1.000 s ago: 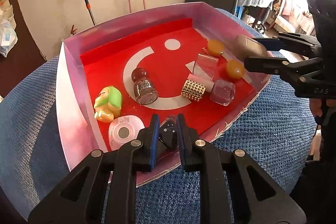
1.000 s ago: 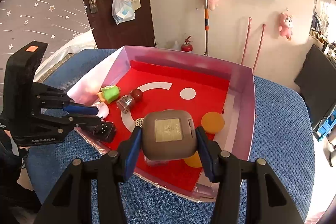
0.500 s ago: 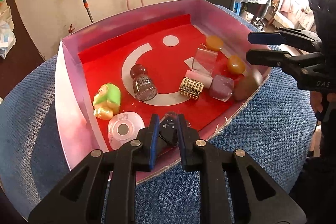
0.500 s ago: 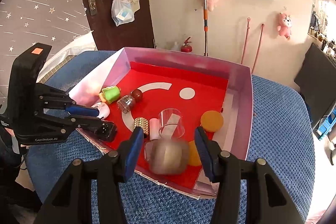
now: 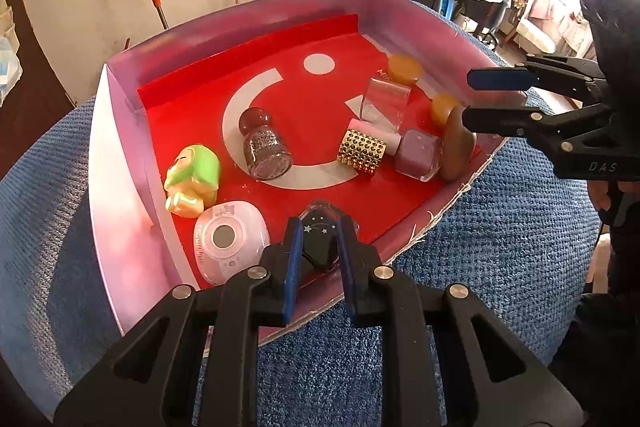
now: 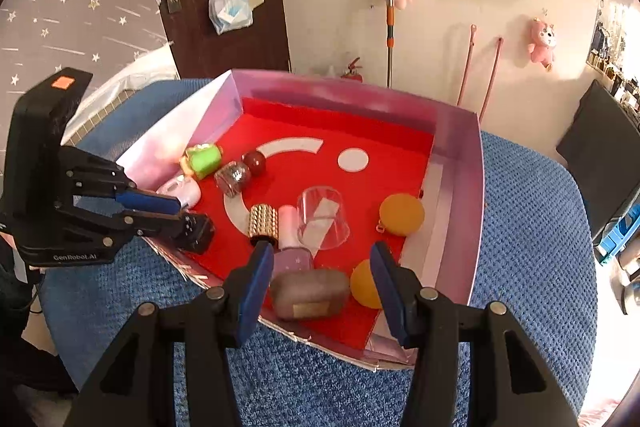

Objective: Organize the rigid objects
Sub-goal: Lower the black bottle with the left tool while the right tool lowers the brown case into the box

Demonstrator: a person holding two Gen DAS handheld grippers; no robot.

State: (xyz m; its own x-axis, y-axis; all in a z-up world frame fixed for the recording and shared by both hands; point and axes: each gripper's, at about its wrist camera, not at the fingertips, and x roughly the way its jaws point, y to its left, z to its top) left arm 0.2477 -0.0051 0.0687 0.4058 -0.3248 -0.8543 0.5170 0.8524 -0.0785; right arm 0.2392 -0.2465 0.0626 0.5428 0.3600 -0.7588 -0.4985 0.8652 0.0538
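A pink box with a red floor [image 5: 280, 83] [image 6: 460, 163] sits on a blue cloth. My left gripper [image 5: 318, 247] is shut on a small black case with stars [image 5: 320, 239] [image 6: 196, 227] over the box's near edge. My right gripper [image 6: 318, 267] [image 5: 480, 97] is open and empty. Below it a brown rounded case [image 6: 310, 293] [image 5: 456, 143] lies in the box beside a pink nail polish bottle [image 6: 292, 251] [image 5: 418, 155].
Also in the box: a green figure [image 5: 194, 179], a white round device [image 5: 230, 239], a glitter bottle [image 5: 264, 147], a gold studded tube [image 5: 362, 151], a clear cup [image 6: 322, 217] and two orange discs [image 6: 402, 215] [image 6: 366, 289]. The blue cloth [image 6: 532, 247] surrounds the box.
My right gripper opened and let the brown case drop into the box, where it came to rest by the pink bottle. My left gripper kept hold of the black case.
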